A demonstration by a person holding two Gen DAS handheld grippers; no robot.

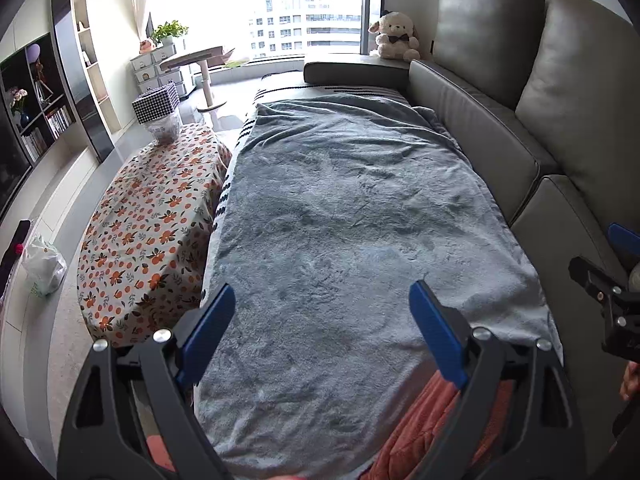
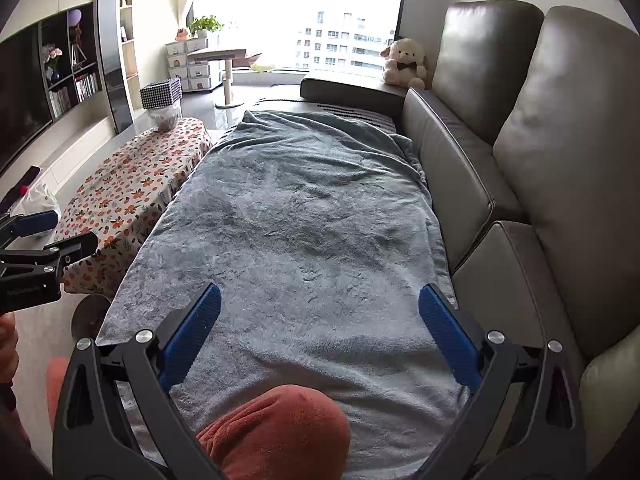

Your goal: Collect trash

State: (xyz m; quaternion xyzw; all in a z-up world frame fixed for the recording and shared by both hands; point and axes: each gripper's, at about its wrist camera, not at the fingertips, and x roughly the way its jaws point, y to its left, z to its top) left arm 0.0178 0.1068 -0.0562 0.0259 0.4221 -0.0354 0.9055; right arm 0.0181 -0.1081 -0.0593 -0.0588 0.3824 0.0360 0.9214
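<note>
Grey sofa (image 1: 500, 92), blue-grey blanket (image 1: 340, 208) spread over seat. Plush dog (image 1: 394, 36) on far armrest by window. Tabletop (image 1: 156, 216) beside sofa under orange floral cloth; checkered box (image 1: 156, 106) on jar (image 1: 165, 130) at far end. Bookshelf (image 1: 40, 120) on left wall.

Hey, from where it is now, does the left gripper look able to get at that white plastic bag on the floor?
Probably not without moving. The left gripper hangs open over the grey blanket, while the plastic bag sits on the floor beyond the floral-covered table, which stands between them.
</note>
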